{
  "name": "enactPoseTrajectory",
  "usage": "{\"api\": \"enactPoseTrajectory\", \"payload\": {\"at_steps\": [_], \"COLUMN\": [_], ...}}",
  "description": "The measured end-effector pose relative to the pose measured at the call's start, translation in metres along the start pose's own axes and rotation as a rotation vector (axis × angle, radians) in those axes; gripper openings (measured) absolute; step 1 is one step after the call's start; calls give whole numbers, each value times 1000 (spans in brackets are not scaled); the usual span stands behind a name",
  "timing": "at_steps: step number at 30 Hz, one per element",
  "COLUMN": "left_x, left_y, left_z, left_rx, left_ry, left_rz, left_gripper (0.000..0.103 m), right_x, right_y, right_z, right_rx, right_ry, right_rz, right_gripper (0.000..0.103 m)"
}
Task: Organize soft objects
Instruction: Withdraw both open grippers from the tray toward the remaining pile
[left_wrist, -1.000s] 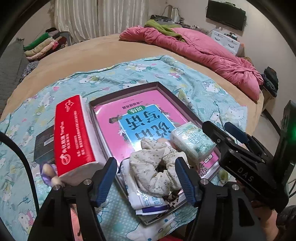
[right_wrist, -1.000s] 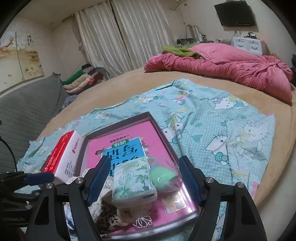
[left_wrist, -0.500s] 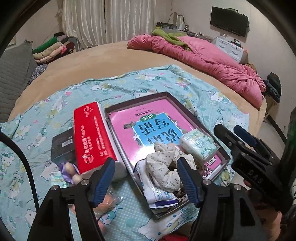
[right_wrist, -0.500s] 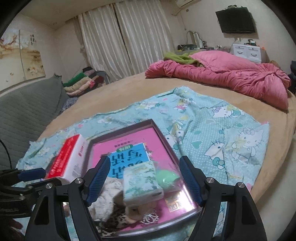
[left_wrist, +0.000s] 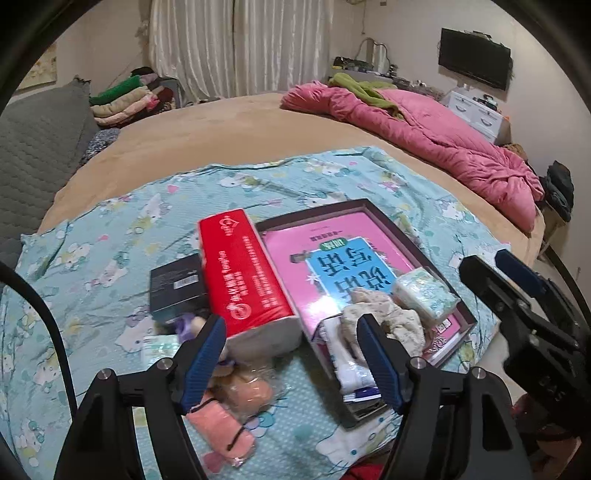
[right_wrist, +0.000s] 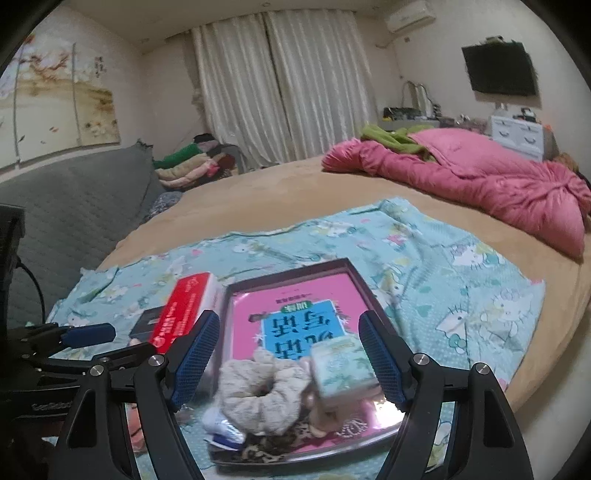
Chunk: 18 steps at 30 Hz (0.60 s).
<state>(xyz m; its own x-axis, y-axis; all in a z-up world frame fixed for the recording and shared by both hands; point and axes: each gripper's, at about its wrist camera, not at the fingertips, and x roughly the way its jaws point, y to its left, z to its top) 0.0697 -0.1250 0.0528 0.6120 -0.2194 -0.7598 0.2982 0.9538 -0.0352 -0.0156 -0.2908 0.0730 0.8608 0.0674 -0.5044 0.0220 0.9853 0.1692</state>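
Currently, step: you hold both tongs above the tray (left_wrist: 373, 206), between picks.
Left tongs (left_wrist: 291, 360): open, empty, just widened.
Right tongs (right_wrist: 290, 356): open, empty.
Scrunchie (right_wrist: 264, 395): inside tray, near end.
Pink roll (left_wrist: 221, 430): outside tray, left; you should grasp it next.

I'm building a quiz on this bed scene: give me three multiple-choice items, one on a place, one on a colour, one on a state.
1. Where does the scrunchie lie?
A. in the tray
B. on the pink quilt
C. on the sofa

2. What colour is the top of the tissue pack beside the tray?
A. green
B. red
C. black

3. How does the left gripper stand?
A. shut on the scrunchie
B. shut on the tissue pack
C. open, holding nothing

Answers: 1 A, the scrunchie rests at the tray's near end on the pink book. 2 B, its broad top face is red with white print. 3 C, its blue fingers stand apart above the things, pressing on none; they have just been opening.
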Motion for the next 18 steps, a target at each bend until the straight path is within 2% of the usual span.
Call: {"api": "enactPoseTrajectory", "payload": {"at_steps": [6,9,18], "left_x": [-11,-15,-32], "left_y": [17,28,74], "left_z": [-4,-7,-12], "left_rx": [-19,-35,-111], "left_ry": [-16,-23,-43], "left_rz": [34,39,90], "left_gripper": [73,73,73], "right_x": [-13,-18,-25], "right_y": [21,29,67], "right_z": [7,10,7], "right_rx": [-22,12,-67], "right_ry": [-15,-2,14], "right_rz": [27,78,120], "right_gripper": [79,79,79]}}
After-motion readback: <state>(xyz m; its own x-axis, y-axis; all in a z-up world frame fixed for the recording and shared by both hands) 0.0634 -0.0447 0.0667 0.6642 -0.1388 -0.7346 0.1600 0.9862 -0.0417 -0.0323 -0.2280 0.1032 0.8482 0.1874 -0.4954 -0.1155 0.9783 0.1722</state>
